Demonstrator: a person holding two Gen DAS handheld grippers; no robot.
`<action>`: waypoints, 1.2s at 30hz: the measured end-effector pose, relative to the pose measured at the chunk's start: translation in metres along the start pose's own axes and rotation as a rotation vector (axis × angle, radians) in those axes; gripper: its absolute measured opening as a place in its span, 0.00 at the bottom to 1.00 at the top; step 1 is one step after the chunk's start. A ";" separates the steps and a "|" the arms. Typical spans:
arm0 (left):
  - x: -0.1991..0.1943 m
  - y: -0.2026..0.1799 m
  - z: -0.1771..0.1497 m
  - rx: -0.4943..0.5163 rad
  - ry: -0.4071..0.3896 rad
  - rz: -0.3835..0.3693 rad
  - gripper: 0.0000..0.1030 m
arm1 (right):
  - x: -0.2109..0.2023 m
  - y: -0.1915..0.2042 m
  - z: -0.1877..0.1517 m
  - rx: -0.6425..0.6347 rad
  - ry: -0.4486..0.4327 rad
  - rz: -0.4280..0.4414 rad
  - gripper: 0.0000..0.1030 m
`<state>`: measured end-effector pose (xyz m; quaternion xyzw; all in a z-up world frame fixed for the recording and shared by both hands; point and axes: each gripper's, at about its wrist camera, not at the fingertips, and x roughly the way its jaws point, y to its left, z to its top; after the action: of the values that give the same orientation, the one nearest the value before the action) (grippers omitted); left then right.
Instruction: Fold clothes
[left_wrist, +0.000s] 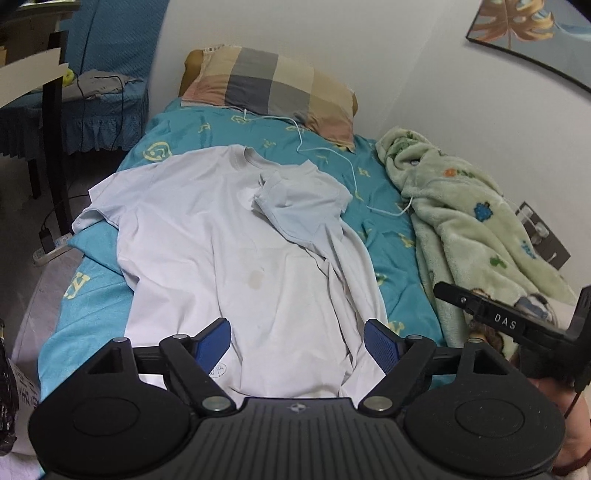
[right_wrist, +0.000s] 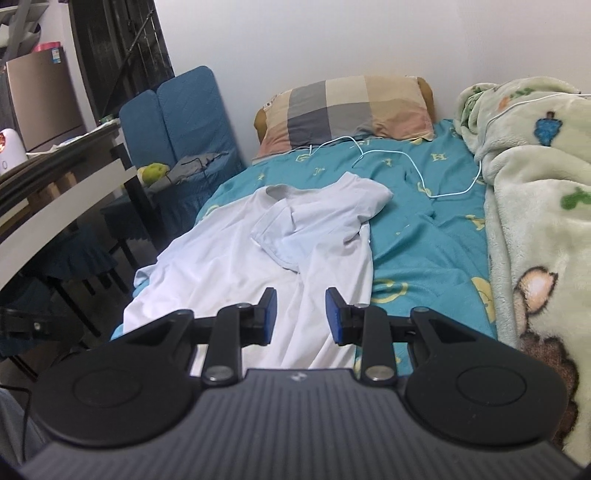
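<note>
A white T-shirt (left_wrist: 221, 251) lies spread on the teal bedsheet (left_wrist: 399, 236), collar toward the pillow. Its right sleeve (left_wrist: 306, 199) is folded in over the chest and the right side is rumpled. My left gripper (left_wrist: 297, 338) is open and empty, hovering above the shirt's hem. The right gripper's body (left_wrist: 517, 325) shows at the right edge of the left wrist view. In the right wrist view the shirt (right_wrist: 258, 266) lies ahead, and my right gripper (right_wrist: 301, 317) is open and empty above its right lower part.
A plaid pillow (left_wrist: 273, 85) lies at the head of the bed. A green fleece blanket (left_wrist: 476, 236) is heaped along the wall side. A white cable (left_wrist: 332, 155) crosses the sheet. A table (right_wrist: 74, 192) and a blue-covered chair (right_wrist: 184, 122) stand left of the bed.
</note>
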<state>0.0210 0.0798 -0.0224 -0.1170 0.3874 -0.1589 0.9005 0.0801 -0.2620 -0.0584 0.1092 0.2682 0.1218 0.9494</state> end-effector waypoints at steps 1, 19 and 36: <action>0.001 0.003 0.001 -0.027 -0.005 -0.006 0.82 | 0.000 0.000 0.000 0.002 -0.001 0.003 0.33; 0.052 0.155 0.093 -0.714 -0.029 0.067 0.89 | 0.005 -0.001 -0.008 0.064 0.099 -0.043 0.84; 0.201 0.277 0.118 -0.858 -0.018 0.185 0.78 | 0.066 -0.023 -0.016 0.179 0.220 0.013 0.84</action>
<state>0.2917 0.2696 -0.1681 -0.4465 0.4195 0.0987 0.7842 0.1297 -0.2629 -0.1099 0.1814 0.3797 0.1148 0.8999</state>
